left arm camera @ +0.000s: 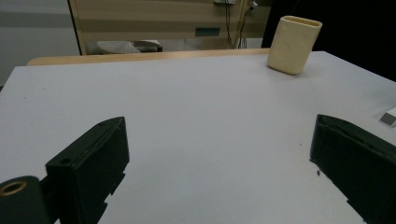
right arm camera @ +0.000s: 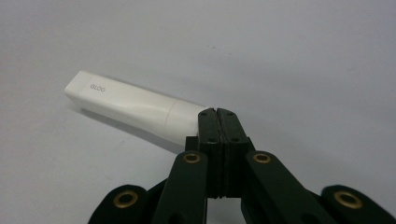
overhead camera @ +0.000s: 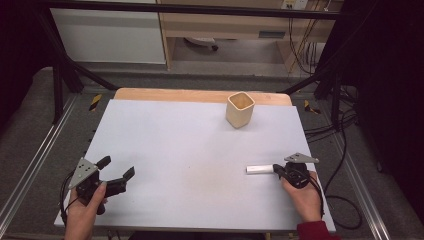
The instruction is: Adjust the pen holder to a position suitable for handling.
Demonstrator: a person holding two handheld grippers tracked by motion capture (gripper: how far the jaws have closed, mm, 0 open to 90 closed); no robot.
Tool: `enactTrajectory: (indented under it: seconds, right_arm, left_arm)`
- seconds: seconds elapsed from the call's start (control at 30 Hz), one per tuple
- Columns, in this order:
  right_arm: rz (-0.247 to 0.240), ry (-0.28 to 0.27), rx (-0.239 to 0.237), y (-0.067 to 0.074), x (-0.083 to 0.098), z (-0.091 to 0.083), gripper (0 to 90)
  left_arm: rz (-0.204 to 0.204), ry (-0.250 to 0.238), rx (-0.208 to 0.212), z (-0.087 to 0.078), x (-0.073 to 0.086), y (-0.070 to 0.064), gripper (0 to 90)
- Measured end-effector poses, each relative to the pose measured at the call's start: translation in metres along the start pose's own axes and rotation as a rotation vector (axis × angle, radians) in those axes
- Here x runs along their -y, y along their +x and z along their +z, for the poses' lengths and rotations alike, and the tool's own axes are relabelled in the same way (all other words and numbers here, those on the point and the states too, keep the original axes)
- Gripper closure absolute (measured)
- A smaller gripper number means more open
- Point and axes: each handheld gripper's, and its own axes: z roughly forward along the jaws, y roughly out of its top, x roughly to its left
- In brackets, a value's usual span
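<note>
A white tube (overhead camera: 260,169) lies flat on the table's pale sheet at the right, its printed flat end pointing left. My right gripper (overhead camera: 276,169) is shut, jaws pressed flat together, with its tips at the tube's near cap end. In the right gripper view the closed tips (right arm camera: 217,114) cover the end of the tube (right arm camera: 130,107); whether they touch it I cannot tell. My left gripper (overhead camera: 118,167) rests at the front left of the table, open. Its wide-set jaws (left arm camera: 219,154) have only bare sheet between them.
A cream, square-sided cup (overhead camera: 240,110) stands upright at the back right of the sheet, and appears in the left gripper view too (left arm camera: 294,44). The table's wooden edge (overhead camera: 200,95) runs along the back. Black frame bars and cables flank the table.
</note>
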Motion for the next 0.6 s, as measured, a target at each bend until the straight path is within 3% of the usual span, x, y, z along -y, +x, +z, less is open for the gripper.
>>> enactTrajectory:
  seconds: [0.6]
  right_arm:
    - [-0.047, 0.025, -0.056, 0.023, -0.010, 0.016, 90.0]
  left_arm:
    - [0.006, 0.008, 0.003, 0.002, 0.001, -0.001, 4.5]
